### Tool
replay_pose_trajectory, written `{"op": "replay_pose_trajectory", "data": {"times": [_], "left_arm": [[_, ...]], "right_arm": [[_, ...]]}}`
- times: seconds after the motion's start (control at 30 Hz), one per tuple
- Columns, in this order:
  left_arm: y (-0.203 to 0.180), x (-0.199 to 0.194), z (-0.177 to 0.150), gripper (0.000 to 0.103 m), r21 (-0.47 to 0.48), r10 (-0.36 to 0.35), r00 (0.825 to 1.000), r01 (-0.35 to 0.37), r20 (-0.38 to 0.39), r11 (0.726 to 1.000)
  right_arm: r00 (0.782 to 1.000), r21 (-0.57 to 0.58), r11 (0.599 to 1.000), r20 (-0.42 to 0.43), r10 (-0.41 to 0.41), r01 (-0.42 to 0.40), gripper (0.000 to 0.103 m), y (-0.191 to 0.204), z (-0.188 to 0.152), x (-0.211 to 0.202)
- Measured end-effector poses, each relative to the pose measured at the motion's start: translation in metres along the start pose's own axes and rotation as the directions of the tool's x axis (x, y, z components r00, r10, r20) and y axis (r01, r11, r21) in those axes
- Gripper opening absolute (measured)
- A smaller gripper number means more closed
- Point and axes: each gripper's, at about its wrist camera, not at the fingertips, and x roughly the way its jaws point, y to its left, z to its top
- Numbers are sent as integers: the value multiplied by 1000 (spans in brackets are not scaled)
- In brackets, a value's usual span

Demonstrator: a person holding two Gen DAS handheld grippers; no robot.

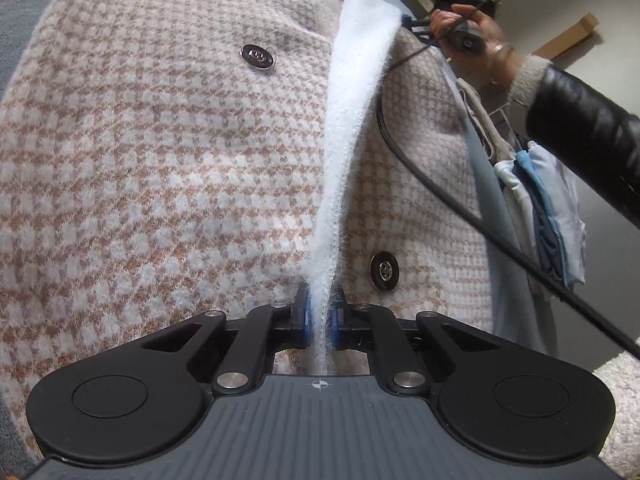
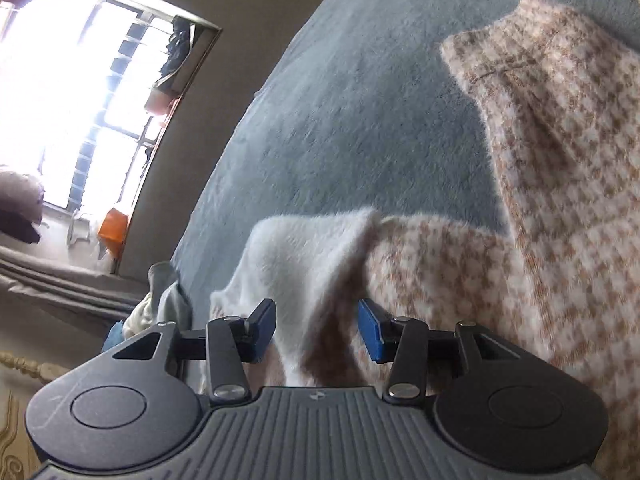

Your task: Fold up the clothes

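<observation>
left gripper [image 1: 320, 312] pinches cardigan [image 1: 160, 160] edge; right gripper [image 2: 317, 328] agape

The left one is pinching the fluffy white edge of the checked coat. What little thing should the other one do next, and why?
Probably the right hand-held gripper should close on the coat corner lying between its open pads. The left hand-held gripper is already shut on the white edge, so a second grip would likely let both lift the front together for a fold.
</observation>
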Motion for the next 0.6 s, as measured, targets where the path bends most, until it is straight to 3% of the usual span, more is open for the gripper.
{"op": "replay_pose_trajectory", "data": {"times": [0.17, 0.2, 0.23, 0.3, 0.37, 0.4, 0.47, 0.53, 0.6], "left_arm": [[3, -1, -1, 7, -23, -7, 1000, 6, -10, 1000], [4, -2, -1, 7, -29, -8, 1000, 8, -12, 1000], [5, -2, -1, 7, -34, -9, 1000, 9, -14, 999], [5, -4, -1, 7, -37, -11, 1000, 10, -16, 999], [5, -4, -1, 7, -33, -11, 1000, 11, -16, 999], [5, -5, -1, 7, -31, -12, 1000, 11, -15, 999], [6, -6, -1, 7, -33, -18, 1000, 17, -14, 999], [7, -7, -2, 7, -37, -28, 999, 28, -17, 999], [7, -8, -3, 7, -36, -40, 999, 39, -21, 999]], "right_arm": [[1000, 42, 999, 26, 12, -13, 43, -9, 14, 29], [999, 37, 999, 30, 12, -13, 34, -9, 15, 34], [999, 19, 1000, 39, 14, -15, 18, -6, 15, 36], [998, -46, 999, 65, 22, -19, 8, 2, 13, 32], [992, -198, 980, 126, 4, 21, 8, 23, 7, 21], [985, -309, 948, 172, -19, 72, 7, 38, 1, 11], [961, -535, 822, 273, -52, 197, 7, 73, -19, -1], [954, -687, 693, 301, -4, 220, 7, 103, -44, -1], [960, -777, 596, 279, 40, 201, 7, 133, -68, 6]]}}
